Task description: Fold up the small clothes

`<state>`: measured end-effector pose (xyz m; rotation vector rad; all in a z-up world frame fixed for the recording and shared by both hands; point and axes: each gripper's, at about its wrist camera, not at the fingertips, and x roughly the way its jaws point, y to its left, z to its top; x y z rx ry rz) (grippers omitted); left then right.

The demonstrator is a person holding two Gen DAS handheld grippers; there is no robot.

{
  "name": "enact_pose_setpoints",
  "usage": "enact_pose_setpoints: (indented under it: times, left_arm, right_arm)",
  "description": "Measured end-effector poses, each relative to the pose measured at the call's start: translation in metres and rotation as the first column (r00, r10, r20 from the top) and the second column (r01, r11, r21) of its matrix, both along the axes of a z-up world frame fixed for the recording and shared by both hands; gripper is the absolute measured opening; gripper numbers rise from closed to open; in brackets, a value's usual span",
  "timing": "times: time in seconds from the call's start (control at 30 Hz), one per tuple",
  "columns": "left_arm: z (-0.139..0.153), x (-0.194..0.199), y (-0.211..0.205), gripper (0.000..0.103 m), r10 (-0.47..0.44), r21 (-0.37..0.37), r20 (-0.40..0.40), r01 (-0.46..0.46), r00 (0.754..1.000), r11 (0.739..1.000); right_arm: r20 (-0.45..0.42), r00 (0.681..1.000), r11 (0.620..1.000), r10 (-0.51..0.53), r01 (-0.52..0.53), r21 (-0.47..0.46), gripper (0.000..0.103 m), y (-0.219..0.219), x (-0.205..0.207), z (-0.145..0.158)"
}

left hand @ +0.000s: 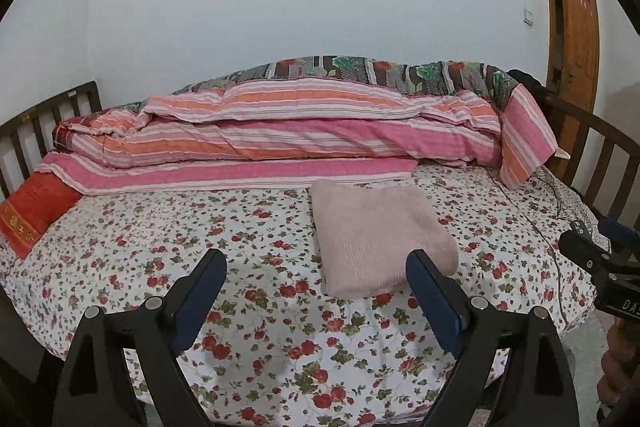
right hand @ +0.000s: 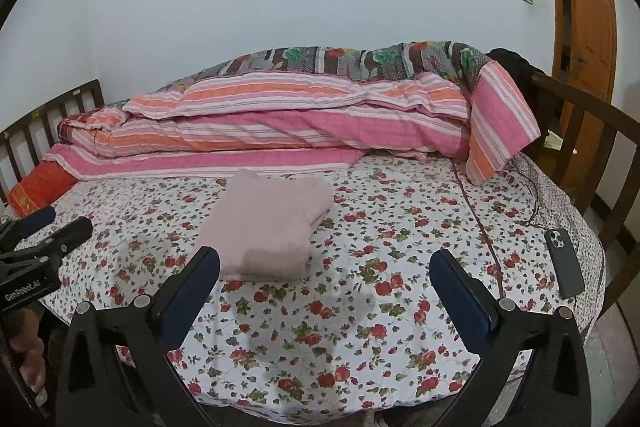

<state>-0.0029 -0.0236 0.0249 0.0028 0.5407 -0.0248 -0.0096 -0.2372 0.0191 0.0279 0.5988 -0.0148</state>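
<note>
A pale pink knitted garment (left hand: 376, 235) lies folded into a thick rectangle on the flowered bed sheet (left hand: 240, 227). My left gripper (left hand: 316, 263) hovers just in front of it, jaws wide open and empty, the garment's near corner beside the right finger. In the right wrist view the same folded garment (right hand: 268, 227) sits ahead and left of my right gripper (right hand: 324, 263), which is open with nothing between its fingers. Each gripper shows at the edge of the other's view: the right one (left hand: 600, 259) and the left one (right hand: 44, 231).
A rolled pink and orange striped quilt (left hand: 304, 131) fills the back of the bed. A red pillow (left hand: 32, 207) lies at the left. A dark phone (right hand: 564, 263) rests near the bed's right edge. Wooden bed rails (right hand: 580, 147) stand left and right; a door (right hand: 588, 11) is beyond.
</note>
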Motion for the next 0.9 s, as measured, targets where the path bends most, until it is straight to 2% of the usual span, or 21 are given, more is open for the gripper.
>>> enact_pose_setpoints:
  times: [0.9]
  left_arm:
    - [0.0005,-0.0002,0.0001,0.091,0.007,0.002,-0.002,-0.007,1.000,1.000]
  right_arm:
    - [-0.013,1.000,1.000,-0.005,0.005,0.014,0.103,-0.0040,0.0027,-0.0035]
